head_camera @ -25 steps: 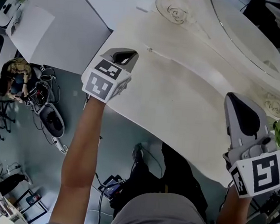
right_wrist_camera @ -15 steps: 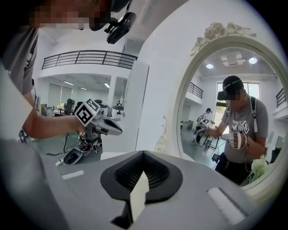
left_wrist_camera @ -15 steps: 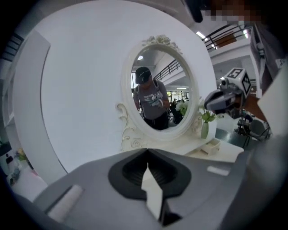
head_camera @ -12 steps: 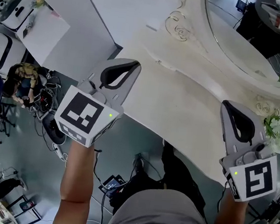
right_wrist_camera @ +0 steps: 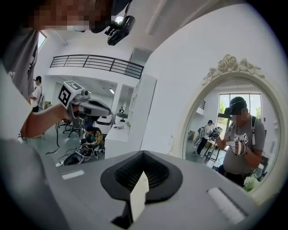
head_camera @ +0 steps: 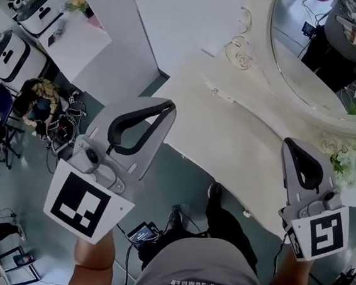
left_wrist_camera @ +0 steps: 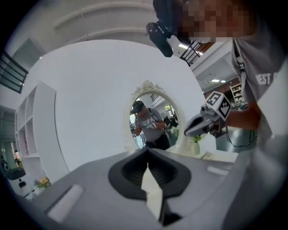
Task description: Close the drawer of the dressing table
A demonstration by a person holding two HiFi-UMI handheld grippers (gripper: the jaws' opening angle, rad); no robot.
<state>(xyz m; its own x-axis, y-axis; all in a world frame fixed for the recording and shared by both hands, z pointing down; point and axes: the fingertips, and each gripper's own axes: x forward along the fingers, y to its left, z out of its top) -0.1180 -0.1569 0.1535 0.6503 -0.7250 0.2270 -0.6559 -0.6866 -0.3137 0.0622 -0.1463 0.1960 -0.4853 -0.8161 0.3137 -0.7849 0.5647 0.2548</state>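
Dressing table [head_camera: 242, 130], cream-white with carved scrollwork, stands against the white wall [head_camera: 179, 12]. Its drawer shows in no view.

The grey left gripper with black pads [head_camera: 168, 106] has its jaws pressed fully together on nothing. It is held up over the dressing table's front edge, at the table's left end, and touches nothing. The grey right gripper [head_camera: 290, 144] is also closed and empty. It hangs over the same front edge, toward the table's right end.

A white-and-green flower bunch [head_camera: 347, 161] sits on the table just beside the right gripper. The oval white-framed mirror [head_camera: 312, 64] at the table's back reflects the person. The grey floor [head_camera: 162, 175] lies below the table's front.
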